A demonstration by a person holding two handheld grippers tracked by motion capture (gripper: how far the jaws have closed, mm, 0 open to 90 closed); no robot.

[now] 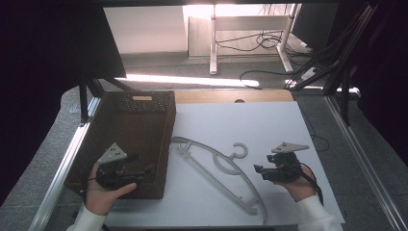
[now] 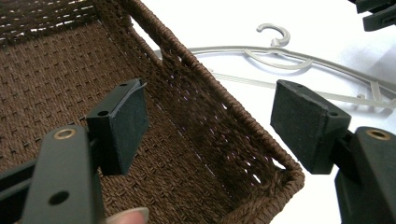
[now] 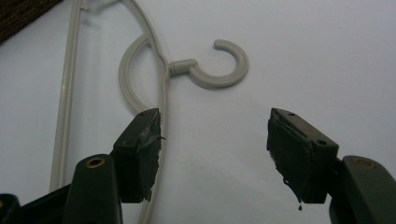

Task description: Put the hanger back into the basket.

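Hanger [image 1: 226, 169] lies flat at lower centre of the frame on the white table [image 1: 269, 125], just right of the brown basket [image 1: 130, 139]. Left tool [image 1: 144, 172], jaws spread, empty, straddles the basket's right wall. Right tool [image 1: 258, 170], jaws spread, empty, sits near the hanger's hook.

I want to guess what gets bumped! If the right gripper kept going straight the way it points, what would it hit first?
Probably the hanger. The right gripper points down at the white table with its jaws open, and the hanger's curved arm runs beside one jaw, its hook just ahead. How far off it is cannot be told.
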